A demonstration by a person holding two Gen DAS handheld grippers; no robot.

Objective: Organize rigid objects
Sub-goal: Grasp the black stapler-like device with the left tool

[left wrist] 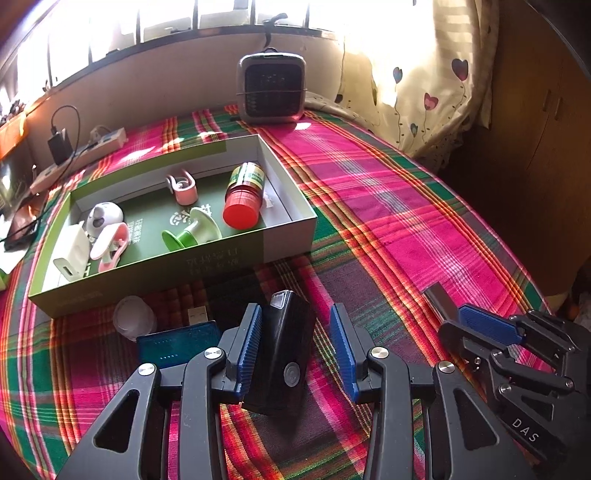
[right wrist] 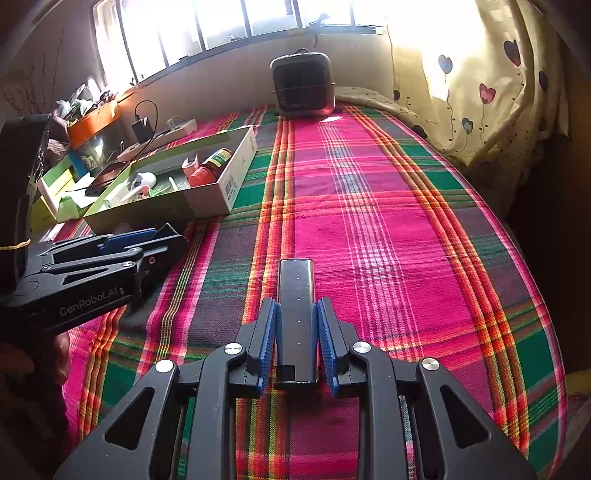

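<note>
Your right gripper [right wrist: 297, 343] is clamped on a slim dark metal bar [right wrist: 297, 295] over the plaid cloth [right wrist: 388, 229]. Your left gripper [left wrist: 295, 347] stands open around a black rectangular device [left wrist: 286, 339], its left pad touching. The green box [left wrist: 236, 251] sits at 11 o'clock.

Plaid tablecloth [left wrist: 369, 192], pink, green and orange, covers whole surface. Small grey heater [left wrist: 271, 86] with dark grille stands upright at far edge, below barred window [left wrist: 221, 14] flooded with daylight. Cream curtain [left wrist: 424, 85] printed with hearts hangs at right. White power strip [left wrist: 79, 155] lies along far left wall, black adapter [left wrist: 59, 146] plugged in, cable looping above. Orange planter [right wrist: 94, 122] holding greenery sits on ledge at left in right wrist view.
</note>
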